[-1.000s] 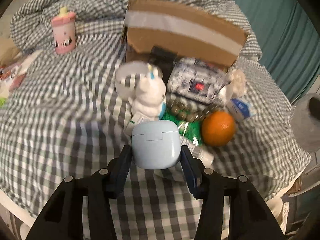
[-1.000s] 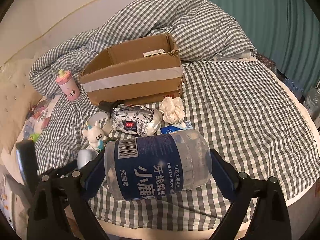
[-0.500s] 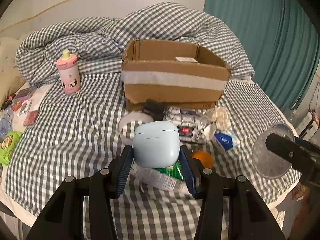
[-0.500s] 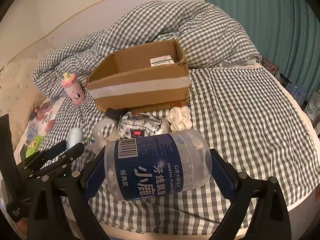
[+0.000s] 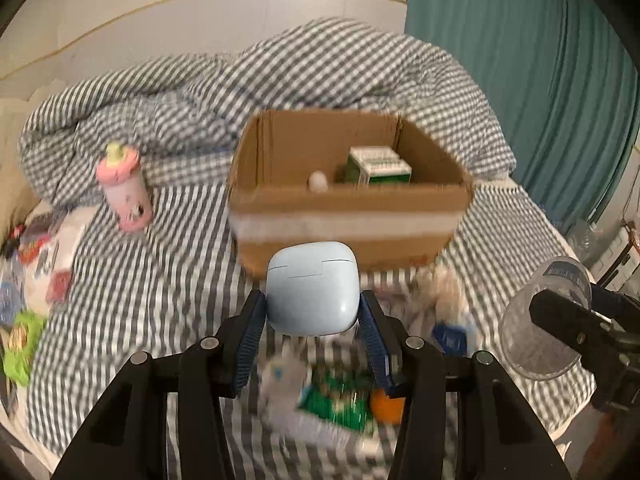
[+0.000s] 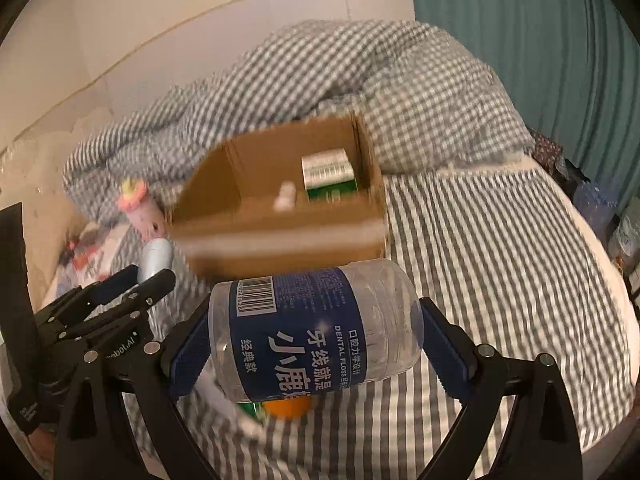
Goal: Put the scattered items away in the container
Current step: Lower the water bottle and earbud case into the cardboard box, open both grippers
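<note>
A: Well, start with the big things. The bed (image 6: 500, 248) with its checked sheet carries everything, and the cardboard box (image 5: 348, 224) sits toward the rumpled duvet (image 5: 280, 80), mouth up, so things can go in from above.

B: What's in it?

A: A green-and-white carton (image 5: 378, 166) against the far right corner and a small white object (image 5: 318, 180) beside it; I can't tell what that one is. The rest of the floor looks bare.

B: And the hands?

A: The right gripper (image 6: 316, 340) is clamped on a clear jar with a blue dental floss label (image 6: 312, 328), held sideways across the pads, probably because its length suits the span. The left gripper (image 5: 312, 312) pinches a pale blue case (image 5: 311, 288) by its flanks, lid seam facing the camera. Both loads hang in the air short of the box's near wall.

B: Anything left lying about?

A: Yes: a pink bottle (image 5: 124, 188) stands left of the box, and under the grippers lie an orange (image 5: 386, 406) and a green packet (image 5: 336, 400), blurred.
</note>
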A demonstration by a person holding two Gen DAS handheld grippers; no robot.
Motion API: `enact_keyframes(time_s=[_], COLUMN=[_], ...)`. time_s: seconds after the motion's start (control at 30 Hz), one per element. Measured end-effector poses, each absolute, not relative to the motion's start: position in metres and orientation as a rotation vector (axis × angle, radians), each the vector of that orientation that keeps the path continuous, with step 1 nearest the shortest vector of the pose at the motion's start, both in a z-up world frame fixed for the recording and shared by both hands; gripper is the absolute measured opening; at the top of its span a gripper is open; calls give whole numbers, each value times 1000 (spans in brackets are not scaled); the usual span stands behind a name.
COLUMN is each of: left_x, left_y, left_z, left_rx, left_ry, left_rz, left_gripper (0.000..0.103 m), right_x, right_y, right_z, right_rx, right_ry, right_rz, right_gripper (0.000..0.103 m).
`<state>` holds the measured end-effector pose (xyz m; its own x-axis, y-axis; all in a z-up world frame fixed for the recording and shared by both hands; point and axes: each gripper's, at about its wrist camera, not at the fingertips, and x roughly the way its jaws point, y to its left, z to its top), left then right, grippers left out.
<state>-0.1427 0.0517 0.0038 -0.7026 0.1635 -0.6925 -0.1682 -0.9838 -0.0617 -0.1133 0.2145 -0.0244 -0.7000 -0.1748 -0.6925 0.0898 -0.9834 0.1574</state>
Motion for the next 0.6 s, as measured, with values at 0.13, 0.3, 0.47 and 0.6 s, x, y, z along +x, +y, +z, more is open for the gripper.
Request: enact_keyframes(time_s=[0.13, 0.3, 0.47, 0.6], left_x=[-178, -232, -272, -290], left_y=[61, 73, 80, 84], left_z=[38, 51, 25, 5], left_rx=[-1016, -993, -1070, -1118], left_ry=[16, 8, 16, 30], left_rz=[2760, 2765, 2756, 2750], left_gripper=[49, 49, 49, 61], right_x=[-154, -214, -260, -277], right_y=[215, 213, 214, 224], right_z=[5, 6, -13, -26], right_rx=[1063, 1091, 1144, 1184], right_ry=[-199, -227, -258, -375], right_rz=[-2775, -2773, -2766, -2772], right_gripper=[94, 94, 94, 99])
